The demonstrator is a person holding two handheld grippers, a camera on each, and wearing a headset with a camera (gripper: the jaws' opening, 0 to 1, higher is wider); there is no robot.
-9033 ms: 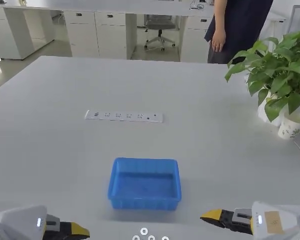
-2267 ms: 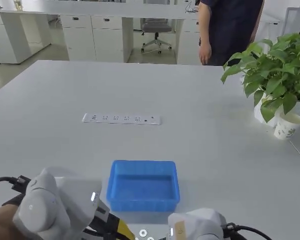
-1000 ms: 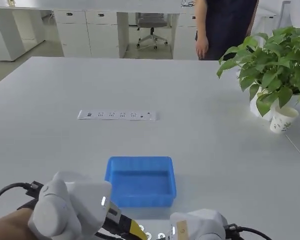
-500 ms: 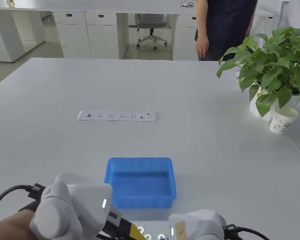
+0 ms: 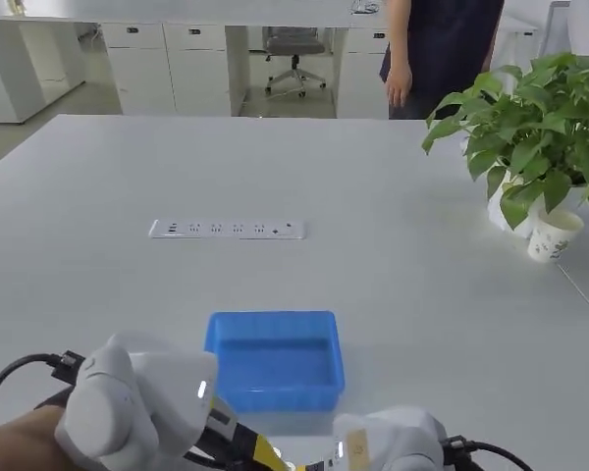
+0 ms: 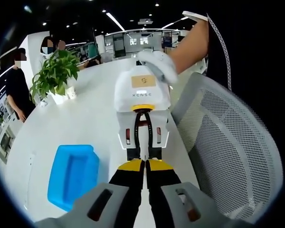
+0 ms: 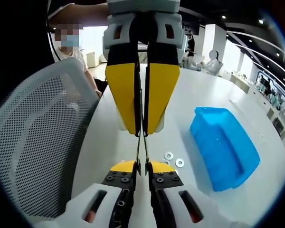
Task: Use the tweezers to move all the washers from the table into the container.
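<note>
White table [image 5: 422, 294], washers [image 7: 169, 155] beside tweezers [image 7: 141, 147] in right gripper view

The container [image 5: 275, 358] is bright blue, the desk [image 5: 373, 196] pale grey, the washers [image 7: 169, 155] silvery, the plant [image 5: 540, 118] green; the thin tweezers [image 7: 141, 152] look steel-grey.

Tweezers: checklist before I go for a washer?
1. Right gripper shut on tweezers: ok.
2. Left gripper clear of tweezers: not ok, its jaws are shut on them too.
3. Washers in sight: ok, two lie beside the grippers.
4. Container open, no washers inside: ok.
5. Tips of the tweezers aligned: cannot tell, hidden by the jaws.
</note>
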